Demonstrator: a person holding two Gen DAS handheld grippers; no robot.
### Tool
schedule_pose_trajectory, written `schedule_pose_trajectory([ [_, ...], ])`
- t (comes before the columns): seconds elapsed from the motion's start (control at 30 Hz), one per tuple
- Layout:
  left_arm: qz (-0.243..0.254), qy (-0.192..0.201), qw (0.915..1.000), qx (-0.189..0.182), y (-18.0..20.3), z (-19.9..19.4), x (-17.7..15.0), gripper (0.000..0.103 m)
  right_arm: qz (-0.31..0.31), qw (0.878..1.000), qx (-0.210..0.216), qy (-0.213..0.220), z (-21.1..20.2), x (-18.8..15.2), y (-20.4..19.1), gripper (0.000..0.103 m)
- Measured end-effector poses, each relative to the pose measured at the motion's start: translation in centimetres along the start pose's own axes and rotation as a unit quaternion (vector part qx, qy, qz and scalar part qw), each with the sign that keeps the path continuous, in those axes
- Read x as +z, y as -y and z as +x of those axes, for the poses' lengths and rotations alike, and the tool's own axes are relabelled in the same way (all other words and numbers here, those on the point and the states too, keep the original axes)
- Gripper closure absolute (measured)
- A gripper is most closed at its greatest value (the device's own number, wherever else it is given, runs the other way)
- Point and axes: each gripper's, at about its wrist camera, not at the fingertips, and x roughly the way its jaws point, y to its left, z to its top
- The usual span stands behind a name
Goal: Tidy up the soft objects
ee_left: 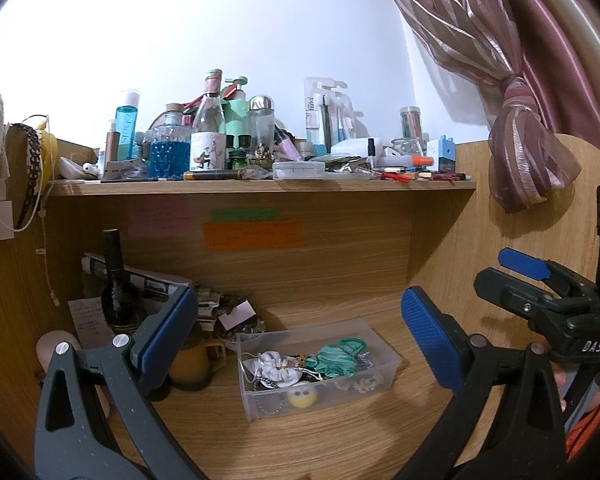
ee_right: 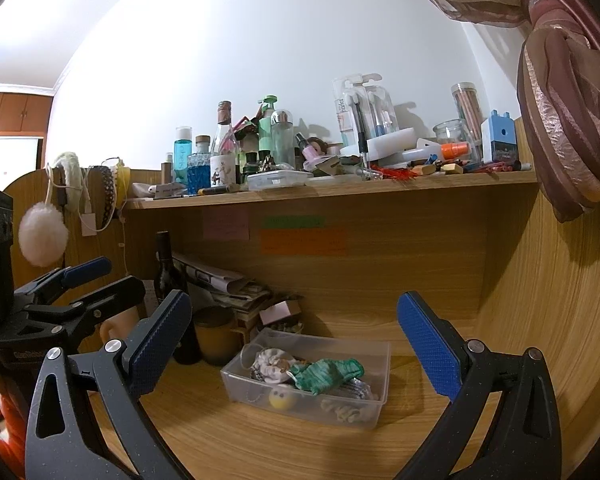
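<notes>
- The clear plastic box (ee_left: 318, 364) sits on the wooden worktop (ee_left: 340, 440), in front of both cameras and below the cluttered shelf (ee_left: 260, 186).
- In the box lie a white scrunchie (ee_left: 274, 366), a crumpled green cloth (ee_left: 336, 356), a small yellow ball (ee_left: 301, 398) with a face, a pale knotted piece (ee_right: 346, 412) and some beaded or chain-like bits.
- These soft things look light and limp; I judge they will squash and sag, so pinch each at its bulkiest fold, such as the raised middle of the green cloth.
- The ball may roll or slip; grip across its widest part.
- The box seems thin-walled and light, so it may slide when nudged.
- The left hand-held gripper (ee_left: 300, 336) is spread wide, holding nothing.
- The right hand-held gripper (ee_right: 294, 340) also gapes, empty, short of the box.
</notes>
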Motion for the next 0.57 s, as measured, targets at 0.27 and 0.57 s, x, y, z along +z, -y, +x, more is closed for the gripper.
schedule_pose_trajectory([
  [0.27,0.0,-0.007,1.0,-0.001,-0.04,0.25,-0.19,0.0,0.0,1.0,-0.001,-0.001,0.15,-0.05,0.03,0.0],
  [0.57,-0.002,-0.01,1.0,0.0,-0.13,0.39,-0.29,0.0,0.0,1.0,-0.002,-0.008,0.72,-0.35,-0.1,0.0],
])
